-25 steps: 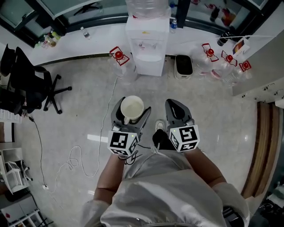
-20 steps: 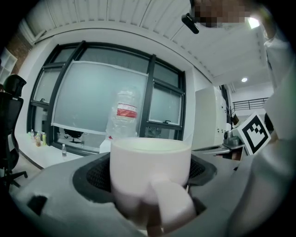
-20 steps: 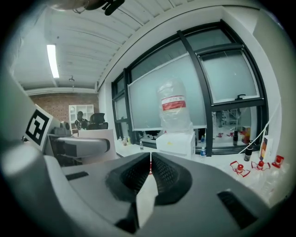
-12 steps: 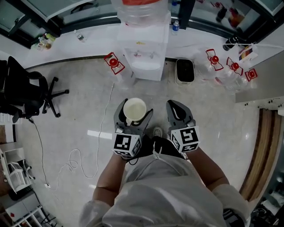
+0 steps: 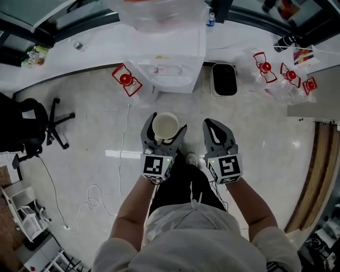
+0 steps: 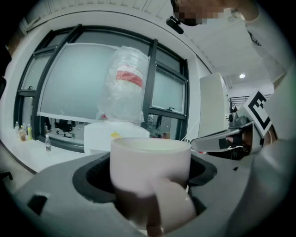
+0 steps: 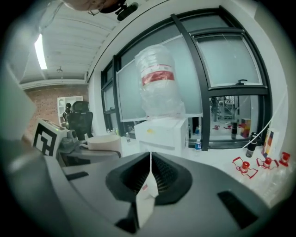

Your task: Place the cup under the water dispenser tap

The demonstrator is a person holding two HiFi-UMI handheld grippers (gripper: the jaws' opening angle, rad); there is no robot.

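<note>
A white cup (image 5: 165,126) with a handle sits upright between the jaws of my left gripper (image 5: 164,130), which is shut on it; the left gripper view shows the cup (image 6: 150,164) filling the jaw space. The white water dispenser (image 5: 170,58) with a clear bottle (image 5: 159,13) on top stands against the window ledge, straight ahead of both grippers and some way off. My right gripper (image 5: 213,127) hangs beside the left one, shut on a thin white paper tag (image 7: 145,199). The dispenser (image 7: 162,134) also shows beyond the right jaws.
A black bin (image 5: 223,79) stands right of the dispenser. Clear bottles with red caps lie on the floor at its left (image 5: 126,79) and far right (image 5: 287,74). An office chair (image 5: 32,125) is at the left, and a cable (image 5: 101,196) trails over the floor.
Both grippers have moved forward toward the dispenser, which now sits nearer and larger in view. The cup stays in the left gripper.
</note>
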